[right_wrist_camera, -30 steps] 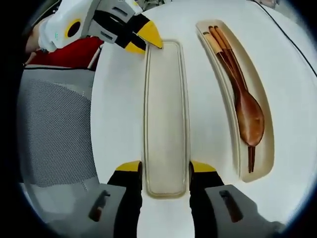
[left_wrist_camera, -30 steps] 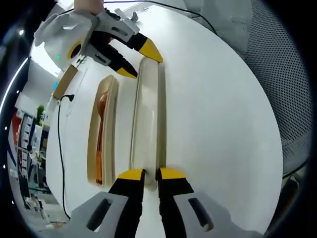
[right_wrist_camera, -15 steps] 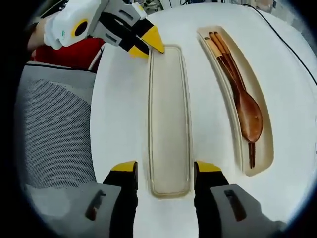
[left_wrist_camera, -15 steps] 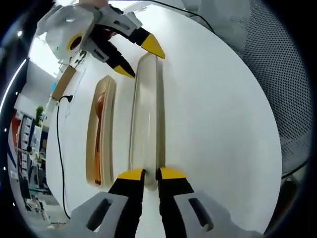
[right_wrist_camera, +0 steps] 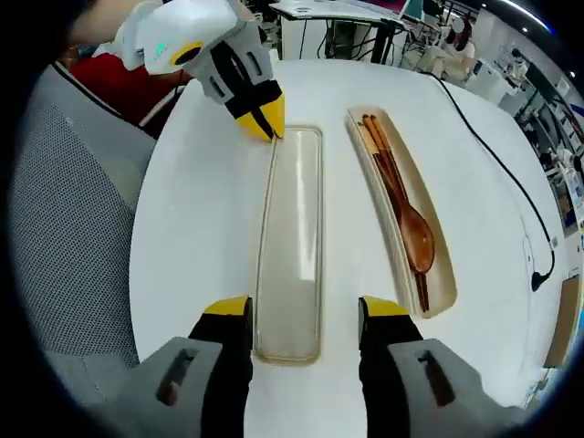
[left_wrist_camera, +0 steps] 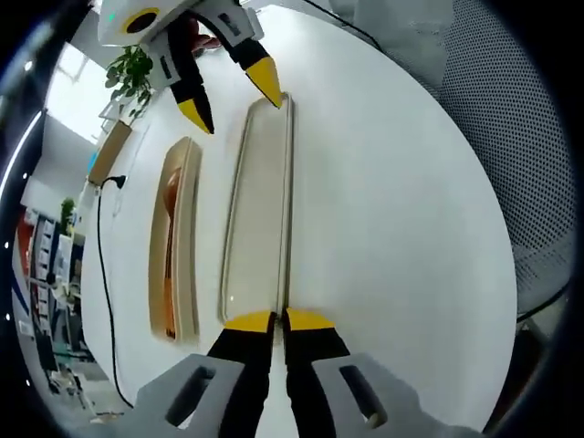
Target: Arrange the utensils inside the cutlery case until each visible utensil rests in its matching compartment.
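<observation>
you've got 2 grippers: left gripper (left_wrist_camera: 271,320), right gripper (right_wrist_camera: 297,308). 1 clear lid (right_wrist_camera: 292,239) on the table (right_wrist_camera: 192,237). 1 case (right_wrist_camera: 449,281) beside it, holding 1 wooden spoon (right_wrist_camera: 416,239) and what looks like 1 pair of chopsticks (right_wrist_camera: 381,157); can't separate the sticks cleanly. 1 black cable (right_wrist_camera: 497,162) on the table. 1 mesh chair (right_wrist_camera: 64,228). 1 potted plant (left_wrist_camera: 130,71) in the left gripper view.

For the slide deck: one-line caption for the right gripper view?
Right gripper open astride the clear lid; left gripper shut on its far end; wooden spoon and chopsticks in the case.
</observation>
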Available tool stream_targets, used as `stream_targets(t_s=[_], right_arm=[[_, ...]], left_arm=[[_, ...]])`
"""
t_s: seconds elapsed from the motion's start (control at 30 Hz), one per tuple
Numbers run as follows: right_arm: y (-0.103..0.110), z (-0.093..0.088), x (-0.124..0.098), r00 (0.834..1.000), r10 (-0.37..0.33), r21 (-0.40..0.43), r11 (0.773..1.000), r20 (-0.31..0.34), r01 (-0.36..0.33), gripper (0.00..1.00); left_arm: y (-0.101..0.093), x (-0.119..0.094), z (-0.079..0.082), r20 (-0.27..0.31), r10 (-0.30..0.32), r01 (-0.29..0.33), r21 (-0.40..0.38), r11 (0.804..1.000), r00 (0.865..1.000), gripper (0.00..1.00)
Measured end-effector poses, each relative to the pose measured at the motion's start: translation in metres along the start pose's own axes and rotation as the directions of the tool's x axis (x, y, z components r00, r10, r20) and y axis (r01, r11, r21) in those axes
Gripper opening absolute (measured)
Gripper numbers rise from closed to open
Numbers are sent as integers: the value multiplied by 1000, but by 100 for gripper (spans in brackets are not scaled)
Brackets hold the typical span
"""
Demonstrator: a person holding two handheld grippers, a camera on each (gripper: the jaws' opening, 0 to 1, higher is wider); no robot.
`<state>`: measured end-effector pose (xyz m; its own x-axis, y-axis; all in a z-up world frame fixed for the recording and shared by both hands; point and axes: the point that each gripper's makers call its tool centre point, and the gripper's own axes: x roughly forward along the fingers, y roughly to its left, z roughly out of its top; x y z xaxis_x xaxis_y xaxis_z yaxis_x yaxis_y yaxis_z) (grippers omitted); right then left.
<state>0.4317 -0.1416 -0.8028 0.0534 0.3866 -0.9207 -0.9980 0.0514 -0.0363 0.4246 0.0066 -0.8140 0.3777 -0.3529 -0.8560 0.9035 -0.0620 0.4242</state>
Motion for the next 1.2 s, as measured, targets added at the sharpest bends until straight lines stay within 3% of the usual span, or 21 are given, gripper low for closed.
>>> stream_targets(t_s=[0.23,0.43,0.53,0.9,1.0,1.03,1.07,1.2], right_arm=[[6,-1,9,1000,7,37,999,-1,-7,47],[1,-7,18,999,18,46,999,-50,-16,49],[-3,-5,18,999,18,58,998,-44,-16,48],[-4,-2,19,997,27,32,999,-68,-25,47],[-3,0,19,997,29,24,999,-67,-28,42],[-1,2,19,997,33,17,999,-63,-32,35],[-2,-3,17,995,26,12,1000,-99,-25,35],[-2,2,22,992,37,2,999,-120,-37,34]], left_arm=[[0,0,1,1,-5,5,0,1000,1000,4],[0,0,1,0,-6,6,-3,1000,1000,4],[0,0,1,0,-5,5,-7,1000,1000,4],[0,0,1,-3,1,-1,-12,1000,1000,4],[-1,0,1,-7,2,-2,-13,1000,1000,4],[-1,0,1,-11,2,-2,-11,1000,1000,4],[0,0,1,-12,2,-3,-12,1000,1000,4],[0,0,0,-13,10,-10,-20,1000,1000,4]])
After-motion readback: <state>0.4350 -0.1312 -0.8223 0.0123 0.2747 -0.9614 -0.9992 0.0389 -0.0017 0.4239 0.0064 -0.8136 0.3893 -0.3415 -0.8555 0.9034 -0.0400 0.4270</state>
